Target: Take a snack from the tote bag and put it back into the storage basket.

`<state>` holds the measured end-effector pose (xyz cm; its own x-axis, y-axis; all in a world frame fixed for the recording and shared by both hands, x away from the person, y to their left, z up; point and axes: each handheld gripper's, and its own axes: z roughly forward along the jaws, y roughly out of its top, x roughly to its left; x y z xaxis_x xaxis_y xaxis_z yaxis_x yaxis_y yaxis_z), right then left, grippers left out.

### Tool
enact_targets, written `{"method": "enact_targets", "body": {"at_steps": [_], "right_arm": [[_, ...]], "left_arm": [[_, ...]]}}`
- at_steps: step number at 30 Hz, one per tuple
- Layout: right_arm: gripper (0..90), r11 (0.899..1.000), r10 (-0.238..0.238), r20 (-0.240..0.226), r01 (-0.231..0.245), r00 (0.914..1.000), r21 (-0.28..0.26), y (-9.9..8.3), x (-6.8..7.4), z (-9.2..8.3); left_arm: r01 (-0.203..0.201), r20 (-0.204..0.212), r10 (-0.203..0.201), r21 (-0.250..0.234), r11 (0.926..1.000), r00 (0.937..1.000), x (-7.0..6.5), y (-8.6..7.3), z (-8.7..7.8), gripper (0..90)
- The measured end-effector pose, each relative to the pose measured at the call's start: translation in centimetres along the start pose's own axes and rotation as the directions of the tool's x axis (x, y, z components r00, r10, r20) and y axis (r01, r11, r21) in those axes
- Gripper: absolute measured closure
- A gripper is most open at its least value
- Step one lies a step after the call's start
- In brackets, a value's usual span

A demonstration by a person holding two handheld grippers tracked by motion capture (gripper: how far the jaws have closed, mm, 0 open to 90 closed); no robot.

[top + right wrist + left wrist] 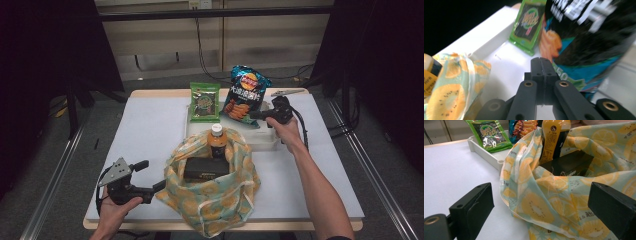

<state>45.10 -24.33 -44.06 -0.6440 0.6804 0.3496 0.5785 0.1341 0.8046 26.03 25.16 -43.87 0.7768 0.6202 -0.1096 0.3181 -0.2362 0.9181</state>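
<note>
A fruit-print cloth bag (215, 200) stands open at the table's front, holding an orange drink bottle (216, 140) and a black box (205, 169). My left gripper (152, 176) is open at the bag's left side, and the cloth (544, 202) lies between its spread jaws without being pinched. Behind the bag, a white tray (260, 140) carries a blue chip bag (245, 95) and a green snack pack (204, 101), both upright. My right gripper (252, 115) is shut with nothing between its jaws, its tip (541, 60) just beside the chip bag's (594, 37) lower edge.
White sheeting covers the table (150, 130), with bare room at the left and right of the bag. Dark stands and cables sit beyond the far edge. A metal rail (55, 175) runs along the left side.
</note>
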Motion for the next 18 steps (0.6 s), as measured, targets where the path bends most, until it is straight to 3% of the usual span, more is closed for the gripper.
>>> {"method": "enact_targets", "body": {"at_steps": [4, 11, 18], "right_arm": [[90.0, 0.998, -0.007, -0.014, 0.007, 0.9999, 0.069, -0.2, 0.0, 1.4], [90.0, 0.987, 0.003, 0.016, -0.005, 0.9999, 0.16, -0.3, -0.7, 2.9], [90.0, 0.983, 0.028, 0.046, -0.035, 0.9986, 0.179, -0.1, -1.5, 3.5]], "left_arm": [[-0.006, 0.005, 0.006, 0.002, 1.0, 1.0, -0.1, 0.0, 0.0, 6.0], [-0.015, 0.008, 0.015, -0.006, 0.9999, 0.9999, -0.2, 0.1, 0.0, 6.3], [-0.028, 0.003, 0.028, 0.001, 0.9996, 0.9996, -0.2, 0.1, -0.1, 6.5]]}}
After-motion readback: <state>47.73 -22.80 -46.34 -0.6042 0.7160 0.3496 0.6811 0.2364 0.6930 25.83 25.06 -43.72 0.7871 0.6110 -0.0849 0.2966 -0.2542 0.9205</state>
